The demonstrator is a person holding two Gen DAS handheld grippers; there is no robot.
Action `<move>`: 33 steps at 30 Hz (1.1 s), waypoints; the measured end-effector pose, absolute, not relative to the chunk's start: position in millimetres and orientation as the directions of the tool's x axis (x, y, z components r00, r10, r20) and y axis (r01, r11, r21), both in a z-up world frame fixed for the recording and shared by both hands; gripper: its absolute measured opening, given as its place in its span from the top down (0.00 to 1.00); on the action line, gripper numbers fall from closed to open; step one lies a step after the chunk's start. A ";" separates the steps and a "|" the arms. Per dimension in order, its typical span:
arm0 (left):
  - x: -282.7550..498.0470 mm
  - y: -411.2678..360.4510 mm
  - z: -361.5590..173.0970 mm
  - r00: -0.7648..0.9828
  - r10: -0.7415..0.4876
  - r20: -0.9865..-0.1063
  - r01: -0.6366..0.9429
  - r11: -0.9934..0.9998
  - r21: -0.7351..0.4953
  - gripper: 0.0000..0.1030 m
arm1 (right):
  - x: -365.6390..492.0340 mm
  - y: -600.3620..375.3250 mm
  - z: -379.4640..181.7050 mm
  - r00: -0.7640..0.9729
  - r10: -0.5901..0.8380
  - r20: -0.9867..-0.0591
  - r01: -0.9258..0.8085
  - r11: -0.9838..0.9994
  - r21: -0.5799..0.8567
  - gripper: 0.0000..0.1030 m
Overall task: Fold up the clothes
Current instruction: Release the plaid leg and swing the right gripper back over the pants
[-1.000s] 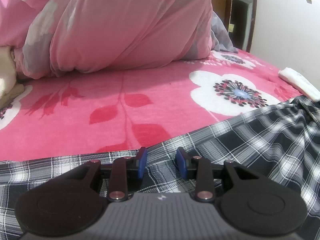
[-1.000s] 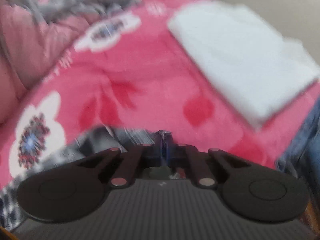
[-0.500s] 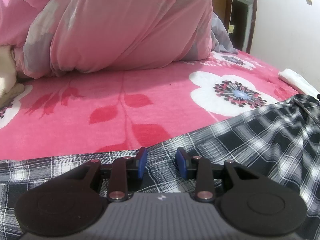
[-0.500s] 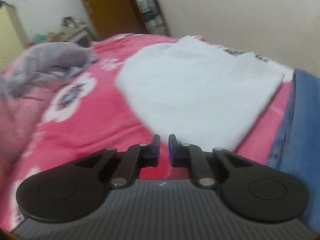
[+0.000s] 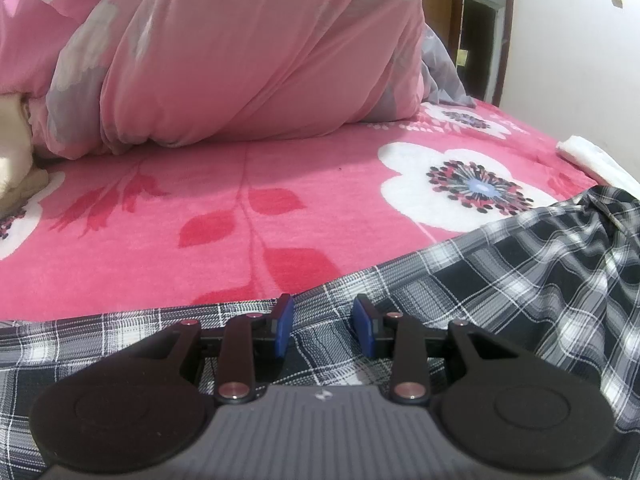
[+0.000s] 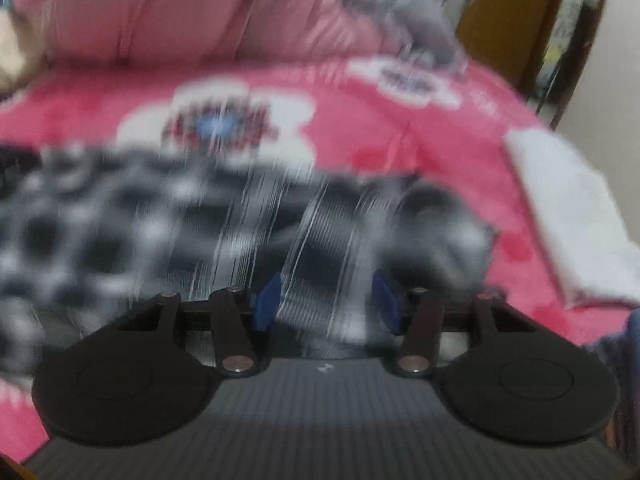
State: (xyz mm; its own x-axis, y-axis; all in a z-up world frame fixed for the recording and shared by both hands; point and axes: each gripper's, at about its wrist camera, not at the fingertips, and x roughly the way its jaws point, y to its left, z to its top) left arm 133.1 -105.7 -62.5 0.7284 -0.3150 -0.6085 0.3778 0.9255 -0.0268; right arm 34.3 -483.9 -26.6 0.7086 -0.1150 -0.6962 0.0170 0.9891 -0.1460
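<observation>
In the left wrist view, the left hand-held gripper [image 5: 322,326] hovers partly open over the black-and-white plaid garment [image 5: 520,280] spread on the pink flowered bed [image 5: 280,216], gripping nothing; no writing is readable. In the blurred right wrist view, the right hand-held gripper [image 6: 326,300] is opening, empty, above the same garment [image 6: 160,232], beside a folded white cloth [image 6: 576,216].

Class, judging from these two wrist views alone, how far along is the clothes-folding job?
Done: a white folded item lies by the wall side of the pink floral blanket.
In hand: the plaid garment lies spread out and creased. The left gripper is open over its edge. The right gripper is opening above it, gripping nothing.
Left: no fold in the plaid garment is visible yet.
</observation>
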 end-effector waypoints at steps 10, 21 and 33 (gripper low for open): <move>133.7 -104.0 -62.9 0.725 -0.325 -0.607 0.377 0.925 -0.045 0.67 | -0.1 -500.9 33.9 0.824 -0.103 -0.557 0.240 0.955 0.177 0.97; 135.1 -102.2 -63.2 0.721 -0.336 -0.606 0.377 0.924 -0.064 0.66 | -74.4 -298.7 89.2 0.697 0.535 -0.478 -0.392 0.842 0.371 0.69; 135.0 -103.0 -63.3 0.722 -0.334 -0.606 0.378 0.924 -0.059 0.66 | -65.4 -541.0 17.4 0.883 0.011 -0.469 0.318 0.721 0.616 0.42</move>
State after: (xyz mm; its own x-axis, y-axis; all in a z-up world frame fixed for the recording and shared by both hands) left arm 135.0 -103.0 -63.3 0.7220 -0.3341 -0.6059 0.3777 0.9240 -0.0594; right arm -65.4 -541.0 17.4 0.8833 0.0108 -0.4687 0.3181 0.7207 0.6160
